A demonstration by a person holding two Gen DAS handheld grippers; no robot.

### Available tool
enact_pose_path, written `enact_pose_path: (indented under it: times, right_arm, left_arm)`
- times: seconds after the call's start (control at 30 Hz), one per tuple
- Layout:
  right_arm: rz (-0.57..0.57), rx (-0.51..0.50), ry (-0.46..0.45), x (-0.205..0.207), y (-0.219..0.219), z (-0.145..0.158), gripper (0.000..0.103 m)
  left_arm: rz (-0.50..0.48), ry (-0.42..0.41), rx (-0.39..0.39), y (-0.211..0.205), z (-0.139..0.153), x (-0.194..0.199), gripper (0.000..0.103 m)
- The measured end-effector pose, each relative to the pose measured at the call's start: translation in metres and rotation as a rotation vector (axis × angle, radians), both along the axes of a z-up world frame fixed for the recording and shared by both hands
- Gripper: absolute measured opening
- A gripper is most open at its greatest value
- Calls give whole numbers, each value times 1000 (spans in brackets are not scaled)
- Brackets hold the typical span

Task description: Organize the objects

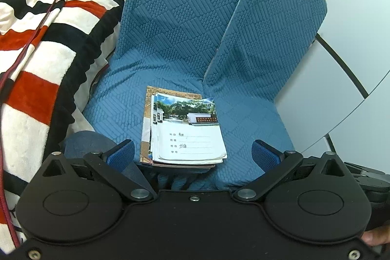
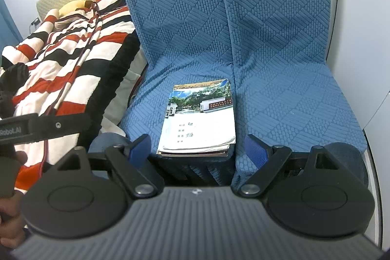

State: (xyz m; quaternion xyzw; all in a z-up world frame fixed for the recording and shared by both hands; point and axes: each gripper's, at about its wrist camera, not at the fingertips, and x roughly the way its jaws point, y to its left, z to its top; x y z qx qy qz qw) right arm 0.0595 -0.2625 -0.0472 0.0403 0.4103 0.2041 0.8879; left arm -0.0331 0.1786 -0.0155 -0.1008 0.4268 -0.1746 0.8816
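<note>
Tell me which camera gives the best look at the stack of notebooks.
The left wrist view: the stack of notebooks is fanned there, so staggered left edges and the brown bottom cover show. The right wrist view shows the stack squarer, mostly its top cover.

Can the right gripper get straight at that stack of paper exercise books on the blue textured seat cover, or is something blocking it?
Probably yes. The stack of paper exercise books lies flat on the blue textured seat cover, directly ahead of the right gripper, whose jaws stand open. Nothing sits between them, and the striped blanket lies off to the side.

Stacked notebooks on blue chair (left gripper gaping)
</note>
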Motion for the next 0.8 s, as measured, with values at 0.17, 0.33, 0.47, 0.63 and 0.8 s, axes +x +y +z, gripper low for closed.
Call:
enact_pose_path:
  times: [0.17, 0.33, 0.47, 0.63, 0.8]
  right_arm:
    - [2, -2, -3, -1, 1, 0, 85]
    - [1, 1, -4, -2, 0, 0, 85]
    - [1, -3, -3, -2, 0, -1, 85]
    - [-3, 0, 2, -3, 0, -2, 85]
    - [-1, 4, 3, -5, 0, -2, 85]
  left_arm:
    - [-1, 0, 0, 0, 0, 0, 102]
    - [-2, 7, -2, -2, 1, -2, 102]
    - [-4, 6, 1, -4, 1, -5, 102]
    - [-4, 6, 0, -5, 1, -7, 102]
    - [-3, 7, 3, -4, 1, -9, 102]
